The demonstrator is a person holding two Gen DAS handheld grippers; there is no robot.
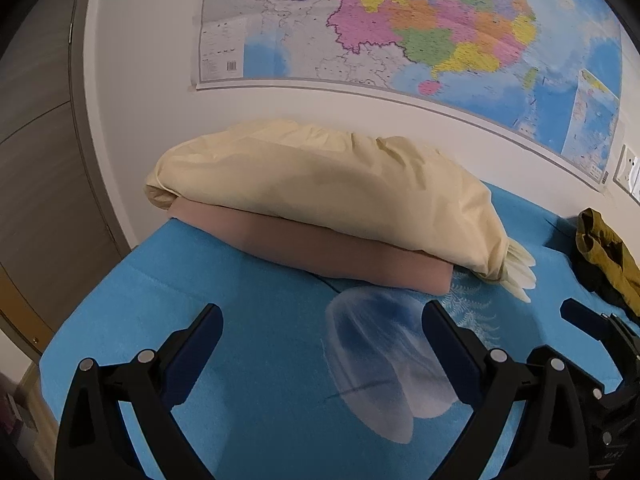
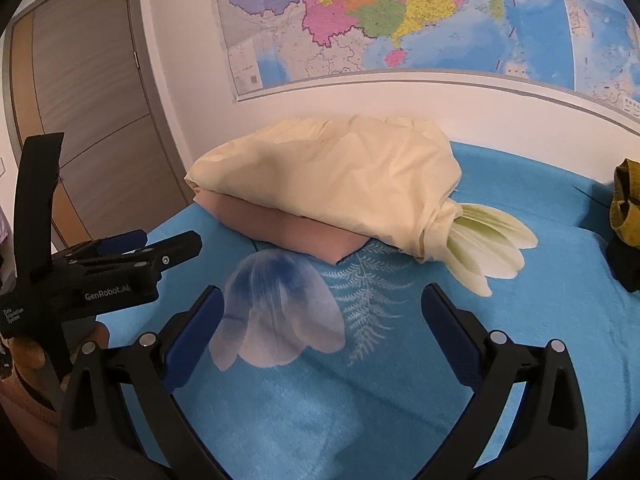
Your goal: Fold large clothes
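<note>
A cream garment [image 1: 320, 188] [image 2: 332, 188] lies folded on top of a folded pinkish-beige one [image 1: 340, 252] [image 2: 288, 232], at the back of the blue bed sheet [image 1: 248, 292] [image 2: 520, 340] by the wall. At the right edge sits a crumpled olive-yellow garment [image 1: 604, 252] [image 2: 626, 200]. My left gripper [image 1: 322, 316] [image 2: 168, 242] hovers open over the sheet in front of the stack, holding nothing. My right gripper [image 2: 323, 296] is open wide beside it, also empty, and its tip shows at the right of the left wrist view [image 1: 572, 308].
The sheet carries a printed pale flower [image 2: 280, 312] and a fern [image 2: 364, 300]. A large map [image 1: 400, 28] hangs on the white wall behind the bed. A brown door [image 2: 92, 120] stands at the left, past the bed's edge. A wall socket [image 1: 630, 168] is at the right.
</note>
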